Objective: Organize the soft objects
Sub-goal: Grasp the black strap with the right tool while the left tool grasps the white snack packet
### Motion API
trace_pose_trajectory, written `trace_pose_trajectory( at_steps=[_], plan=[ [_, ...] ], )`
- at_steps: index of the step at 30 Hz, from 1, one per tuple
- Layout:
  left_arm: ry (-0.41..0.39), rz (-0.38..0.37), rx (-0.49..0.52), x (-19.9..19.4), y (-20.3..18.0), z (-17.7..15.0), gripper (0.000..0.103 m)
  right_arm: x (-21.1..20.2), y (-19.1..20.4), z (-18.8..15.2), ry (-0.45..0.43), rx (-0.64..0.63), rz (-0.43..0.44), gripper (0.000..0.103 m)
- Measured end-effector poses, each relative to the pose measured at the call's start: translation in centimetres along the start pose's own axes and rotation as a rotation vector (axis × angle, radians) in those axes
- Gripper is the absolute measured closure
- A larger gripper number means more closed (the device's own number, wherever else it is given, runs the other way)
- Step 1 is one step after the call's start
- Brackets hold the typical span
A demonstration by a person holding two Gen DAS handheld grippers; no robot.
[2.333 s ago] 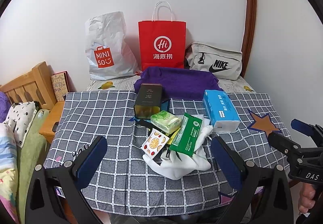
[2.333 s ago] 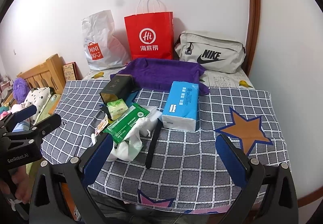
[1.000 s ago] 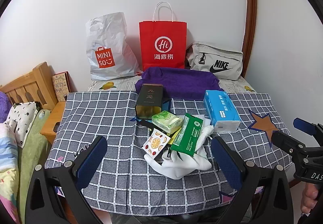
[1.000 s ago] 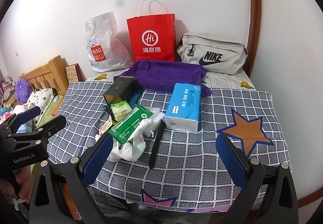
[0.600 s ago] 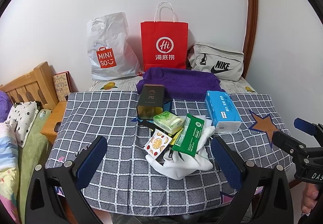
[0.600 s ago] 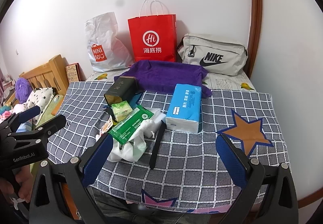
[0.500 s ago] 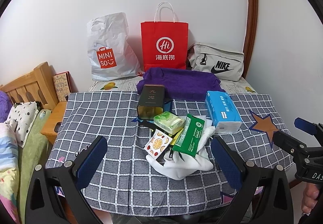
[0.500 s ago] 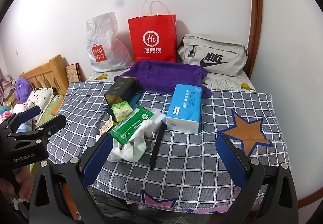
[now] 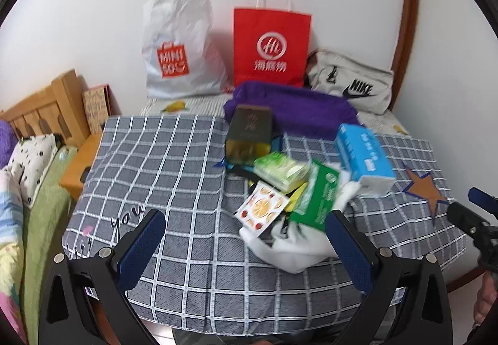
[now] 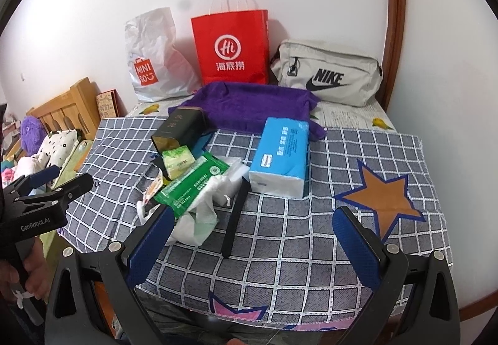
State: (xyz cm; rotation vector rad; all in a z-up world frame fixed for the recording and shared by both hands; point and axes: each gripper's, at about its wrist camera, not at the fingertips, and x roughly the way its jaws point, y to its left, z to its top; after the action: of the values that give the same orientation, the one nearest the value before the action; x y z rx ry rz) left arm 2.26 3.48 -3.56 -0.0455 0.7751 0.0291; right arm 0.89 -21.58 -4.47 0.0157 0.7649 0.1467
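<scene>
both tools nearer desk (image 10: 358,158); left tool (image 9: 246,236) and right tool (image 10: 253,233) agape, empty; white cloth (image 9: 292,248) ahead between left fingers.

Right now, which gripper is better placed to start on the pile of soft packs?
Probably left. The left gripper is open and faces the green wipes pack and white bag. The right gripper, also open, points nearer the blue tissue pack.
</scene>
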Motion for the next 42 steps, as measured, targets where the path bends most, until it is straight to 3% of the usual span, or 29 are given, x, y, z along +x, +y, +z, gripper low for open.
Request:
trace_pose_trajectory(
  at_steps=[8, 15, 28, 36, 38, 42],
  plan=[
    [0.051, -0.01, 0.012, 4.8, 1.3, -1.3, 0.0, 4.5, -0.5, -1.2, 0.084, -0.001, -0.002, 0.002],
    [0.072, -0.144, 0.089, 8.7, 0.9, -1.4, 0.0, 8.5, -0.8, -2.3, 0.172, 0.002, -0.007, 0.002],
    [0.114, -0.238, 0.277, 14.1, 0.6, -1.4, 0.0, 13.7, -3.5, -2.6, 0.267, 0.079, -0.051, 0.002],
    [0.133, -0.334, 0.302, 16.3, 0.3, -0.9, 0.001, 15.6, -3.2, -2.3, 0.294, 0.047, -0.056, 0.002],
    [0.144, -0.377, 0.283, 16.6, 0.4, -0.7, 0.008, 15.9, -3.1, -2.4, 0.294, 0.039, -0.042, 0.003],
    [0.169, -0.468, 0.248, 16.5, 0.8, -0.9, 0.041, 16.0, -3.1, -2.8, 0.299, 0.021, -0.017, 0.011]
  ],
)
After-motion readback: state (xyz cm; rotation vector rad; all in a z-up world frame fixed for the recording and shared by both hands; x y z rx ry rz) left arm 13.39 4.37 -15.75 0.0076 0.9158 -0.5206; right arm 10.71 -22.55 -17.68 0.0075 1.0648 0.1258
